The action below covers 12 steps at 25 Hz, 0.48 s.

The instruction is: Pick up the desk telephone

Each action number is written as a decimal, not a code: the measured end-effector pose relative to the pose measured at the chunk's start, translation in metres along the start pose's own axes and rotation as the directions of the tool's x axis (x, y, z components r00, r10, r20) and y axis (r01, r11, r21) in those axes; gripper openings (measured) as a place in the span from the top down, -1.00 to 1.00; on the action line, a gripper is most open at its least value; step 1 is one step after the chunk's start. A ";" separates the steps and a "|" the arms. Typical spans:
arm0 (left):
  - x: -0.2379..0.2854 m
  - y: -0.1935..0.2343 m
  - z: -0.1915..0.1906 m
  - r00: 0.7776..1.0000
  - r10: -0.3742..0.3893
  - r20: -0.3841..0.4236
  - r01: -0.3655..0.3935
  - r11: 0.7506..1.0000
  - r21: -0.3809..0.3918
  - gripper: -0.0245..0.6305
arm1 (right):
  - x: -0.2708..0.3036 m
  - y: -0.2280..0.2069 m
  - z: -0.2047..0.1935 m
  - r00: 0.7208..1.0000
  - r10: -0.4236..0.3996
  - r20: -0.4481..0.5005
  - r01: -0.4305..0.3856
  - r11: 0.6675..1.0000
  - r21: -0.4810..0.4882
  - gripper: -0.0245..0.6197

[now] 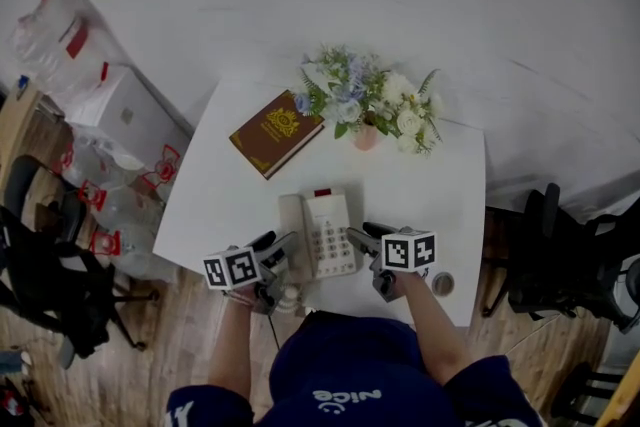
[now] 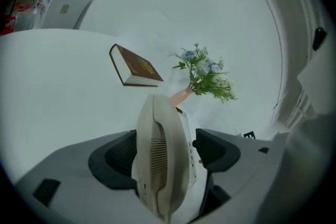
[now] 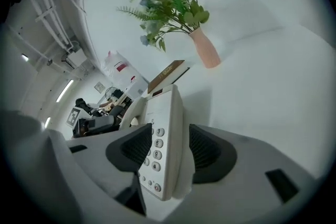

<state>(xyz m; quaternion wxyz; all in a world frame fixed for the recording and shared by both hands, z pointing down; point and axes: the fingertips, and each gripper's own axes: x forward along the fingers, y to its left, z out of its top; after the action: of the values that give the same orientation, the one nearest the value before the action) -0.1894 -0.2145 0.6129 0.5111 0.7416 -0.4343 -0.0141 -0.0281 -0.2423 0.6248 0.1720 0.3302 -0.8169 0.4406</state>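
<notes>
Telephone (image 1: 318, 233) sits on the white tabletop (image 1: 220, 205), not lifted yet. The left gripper (image 1: 280, 245) and right gripper (image 1: 362, 235) have their jaws wide around its two sides, not squeezing. Closing and lifting are left to do.

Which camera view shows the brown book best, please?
The head view is best. It looks down on the brown book and shows its whole cover and gold emblem. The left gripper view shows it whole but slanted. The right gripper view shows only part of it, edge-on, behind the desk telephone.
</notes>
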 end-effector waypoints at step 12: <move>0.023 0.012 -0.019 0.982 -0.110 -0.152 0.096 0.991 -0.096 -0.20 | 0.025 -0.006 -0.007 0.986 0.138 -0.094 -0.123 0.981 0.153 0.20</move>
<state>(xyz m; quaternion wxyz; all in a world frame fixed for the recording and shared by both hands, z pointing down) -0.1735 -0.2170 0.6406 0.5747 0.7384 -0.3529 -0.0013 -0.0418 -0.2484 0.6470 0.1602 0.2641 -0.7922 0.5263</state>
